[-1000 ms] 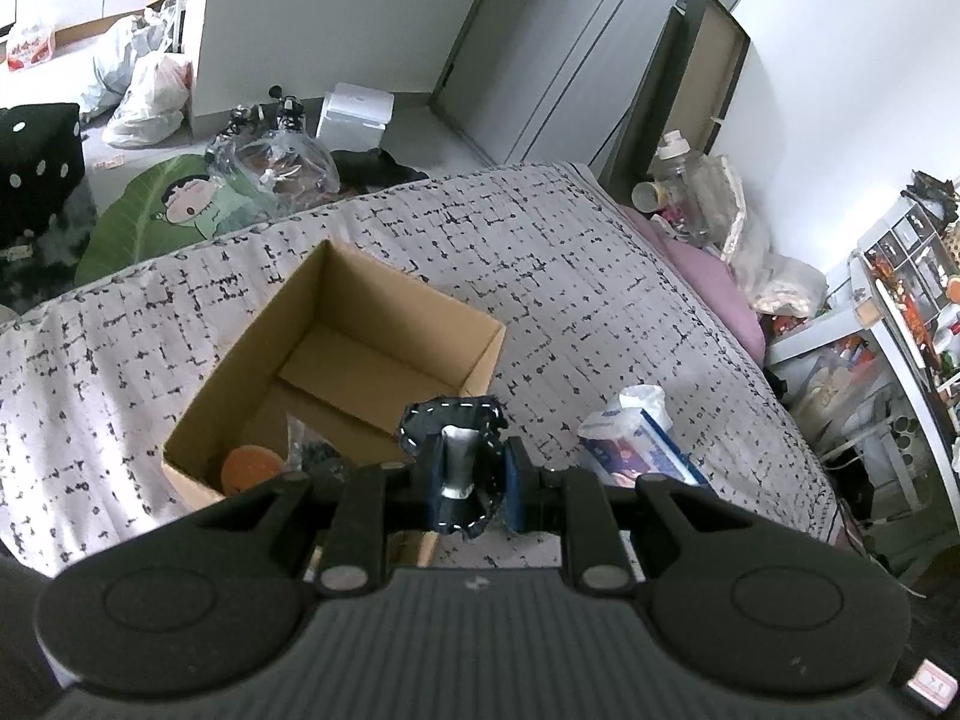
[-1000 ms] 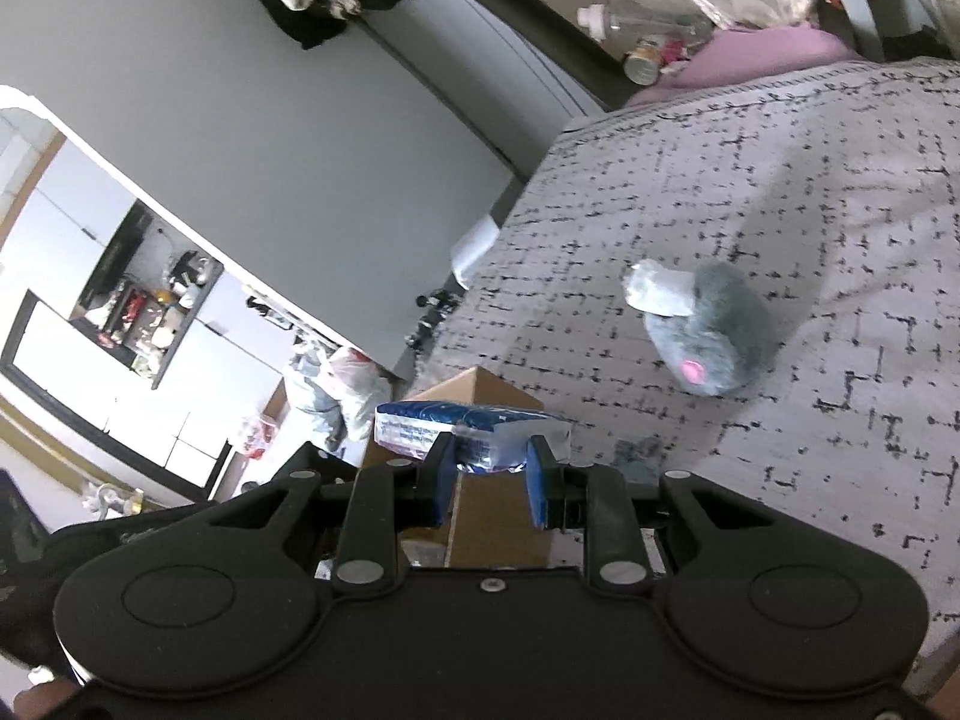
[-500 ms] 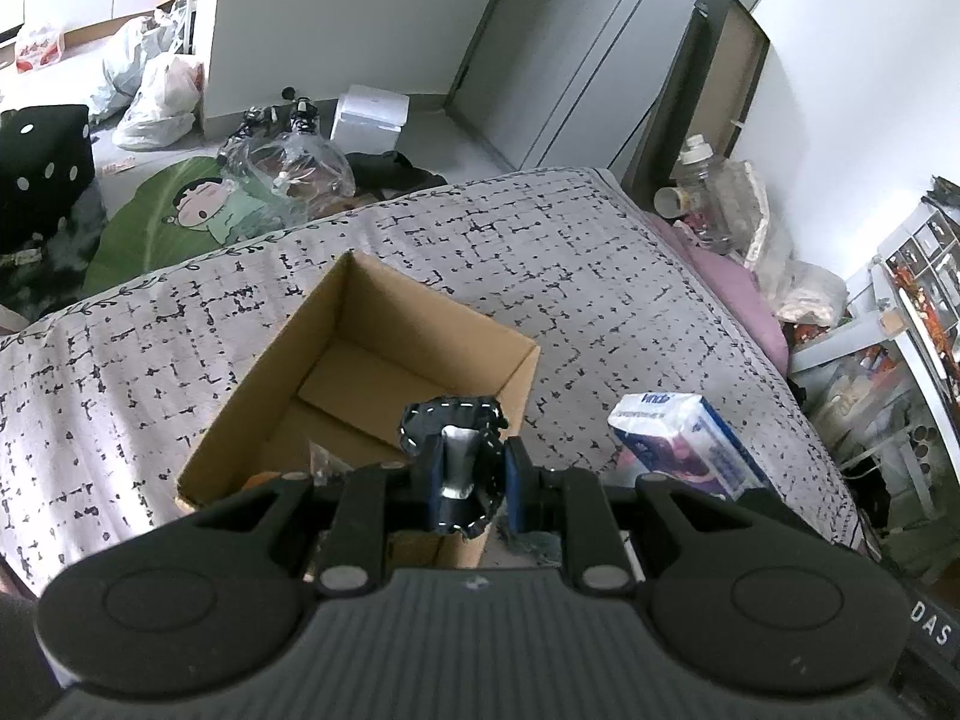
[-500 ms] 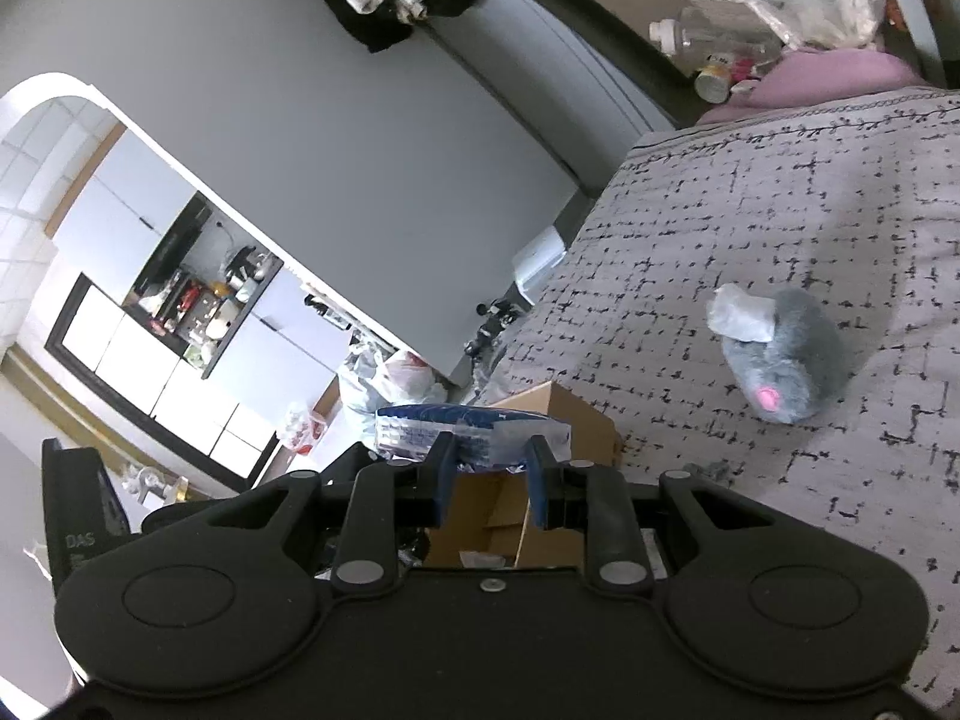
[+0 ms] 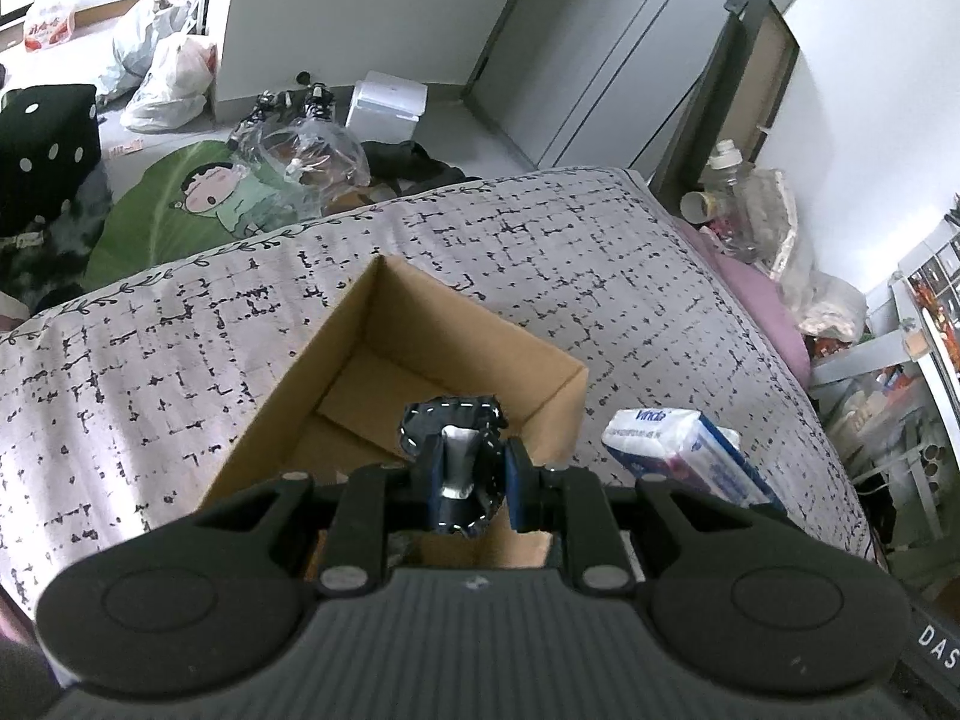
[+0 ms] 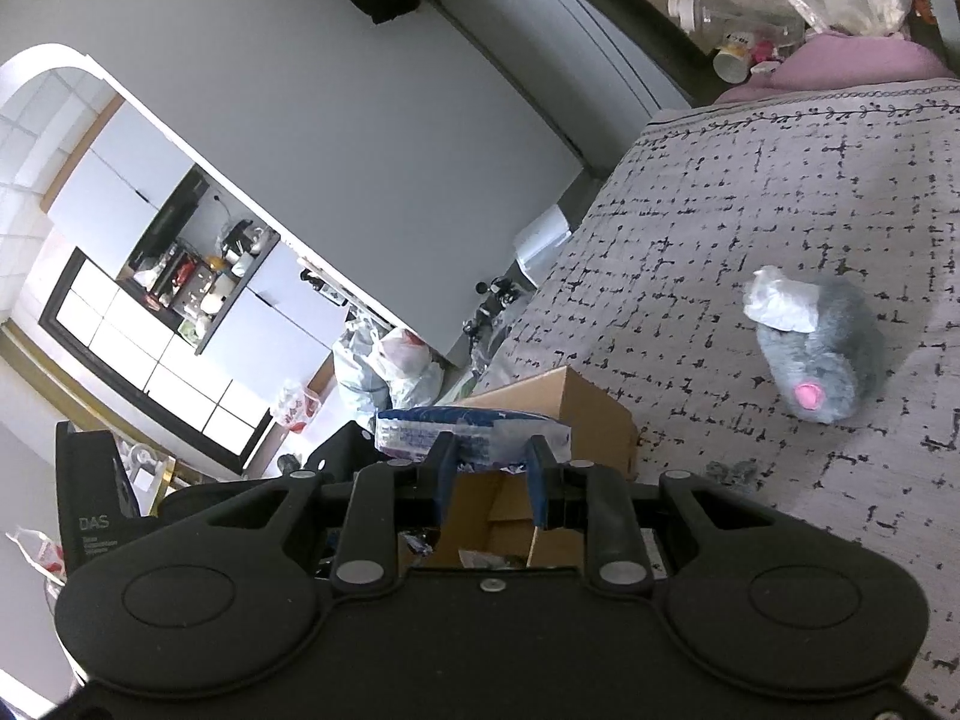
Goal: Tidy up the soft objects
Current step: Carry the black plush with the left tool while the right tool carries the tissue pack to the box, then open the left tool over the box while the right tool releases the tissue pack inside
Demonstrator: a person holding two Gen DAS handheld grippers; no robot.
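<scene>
In the left view, our left gripper (image 5: 469, 474) pinches 1 dark stitched pouch (image 5: 454, 461) over the 1 open box (image 5: 450, 348), we think ready to drop it in.

In the right view, our right gripper (image 6: 491, 473) squeezes 1 tissue pack (image 6: 468, 427) above that box (image 6: 576, 414). 1 gray mouse toy (image 6: 819, 357) waits on the bed (image 6: 690, 252).

"Vinda" on the tissue pack (image 5: 678, 450), "DAS" on a black gripper body (image 6: 90, 525)
</scene>
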